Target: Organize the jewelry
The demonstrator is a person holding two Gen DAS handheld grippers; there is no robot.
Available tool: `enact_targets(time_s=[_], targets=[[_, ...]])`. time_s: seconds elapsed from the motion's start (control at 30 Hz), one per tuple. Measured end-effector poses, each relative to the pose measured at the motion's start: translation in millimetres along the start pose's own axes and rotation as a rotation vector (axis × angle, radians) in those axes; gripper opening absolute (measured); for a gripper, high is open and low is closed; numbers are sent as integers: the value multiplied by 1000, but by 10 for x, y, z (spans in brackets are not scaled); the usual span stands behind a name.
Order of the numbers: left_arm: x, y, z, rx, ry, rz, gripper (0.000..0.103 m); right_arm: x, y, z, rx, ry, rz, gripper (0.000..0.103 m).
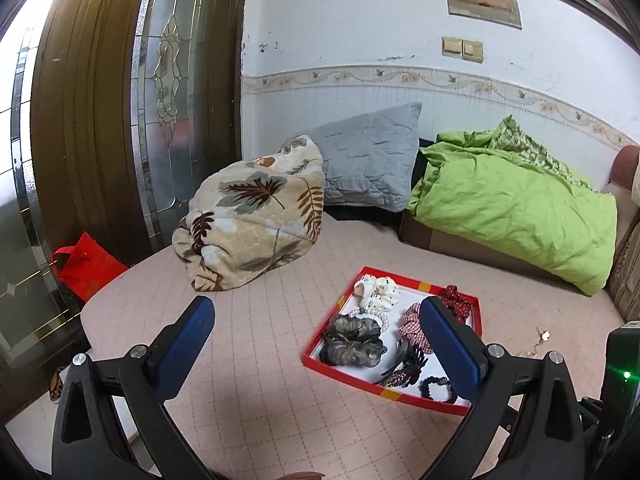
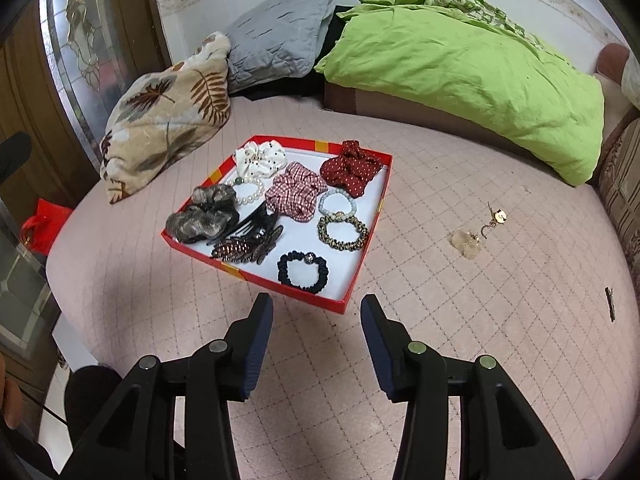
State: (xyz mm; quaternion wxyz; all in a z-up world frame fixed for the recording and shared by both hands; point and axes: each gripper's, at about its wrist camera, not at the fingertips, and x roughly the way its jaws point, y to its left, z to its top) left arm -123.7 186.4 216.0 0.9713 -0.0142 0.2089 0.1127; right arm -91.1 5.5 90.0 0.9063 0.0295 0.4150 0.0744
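A red tray with a white floor lies on the pink quilted bed; it also shows in the left wrist view. It holds several scrunchies, bead bracelets and dark hair clips, among them a black hair tie at the near edge. A small gold and clear trinket lies loose on the quilt right of the tray, and shows in the left wrist view. A thin dark clip lies at the far right. My right gripper is open and empty just in front of the tray. My left gripper is open and empty, left of the tray.
A leaf-print pillow, a grey pillow and a green duvet lie behind the tray. A wooden door with glass panels and a red bag are at the left, past the bed's edge.
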Motion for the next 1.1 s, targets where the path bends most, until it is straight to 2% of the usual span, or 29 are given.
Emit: enact_targets(time_s=[0.3,0.77,1.1], targets=[[150,-125,-134,30,59,-17,102,84,22,-38,-17,9,-34,50],[413,-297,-382,59,197,-54,102,207,-28,-61,-6,33,-64,51],[482,-333,-445,79,222,-51,102,291,-70,-83,2,52,-62,54]])
